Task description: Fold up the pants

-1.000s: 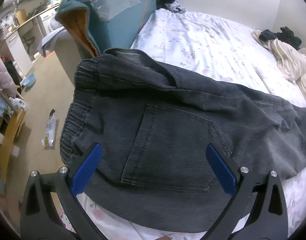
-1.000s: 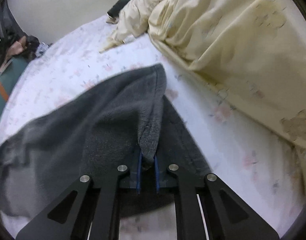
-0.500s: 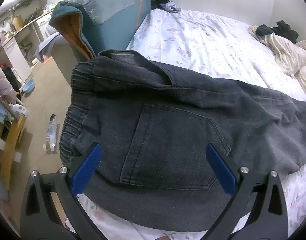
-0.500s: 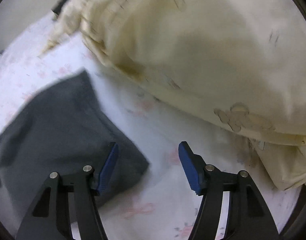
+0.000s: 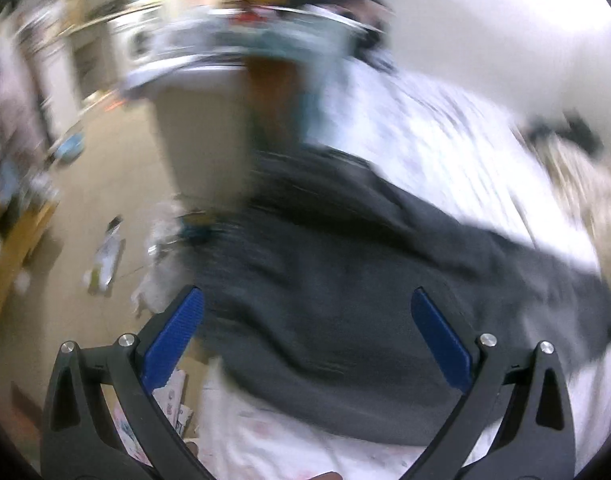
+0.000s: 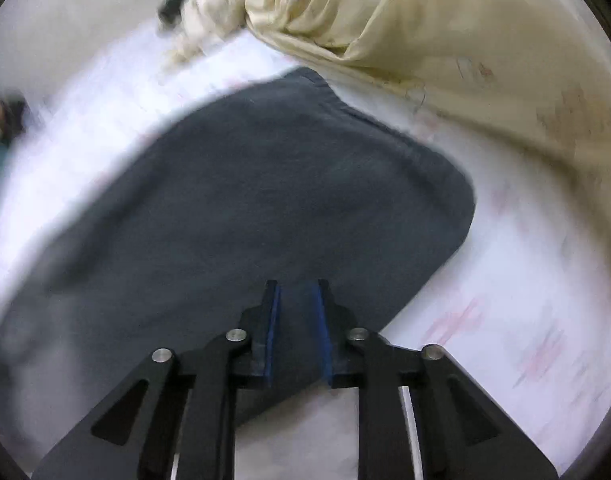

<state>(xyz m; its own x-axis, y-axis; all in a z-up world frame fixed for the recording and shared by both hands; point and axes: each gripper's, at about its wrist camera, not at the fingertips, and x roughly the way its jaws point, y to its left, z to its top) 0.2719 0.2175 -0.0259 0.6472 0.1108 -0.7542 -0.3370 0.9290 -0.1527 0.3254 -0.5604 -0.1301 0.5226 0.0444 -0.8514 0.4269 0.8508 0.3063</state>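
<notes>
Dark grey pants point(image 5: 345, 300) lie across a white floral bed sheet point(image 5: 445, 140). The left wrist view is blurred by motion. My left gripper point(image 5: 305, 320) is open, its blue pads wide apart over the waist end of the pants, holding nothing. In the right wrist view the leg end of the pants point(image 6: 265, 200) spreads out ahead. My right gripper point(image 6: 296, 312) is nearly closed, its blue pads pinching the near edge of the pants fabric.
A cream quilt point(image 6: 445, 32) is bunched at the upper right of the right wrist view, close to the pants' hem. A teal chair or cushion point(image 5: 265, 52) stands at the bed's left edge, with beige floor point(image 5: 85, 220) and clutter beyond.
My right gripper, open half a second ago beside the leg end, has closed on the pants' edge. My left gripper has swung quickly left toward the bed's edge and stays open.
</notes>
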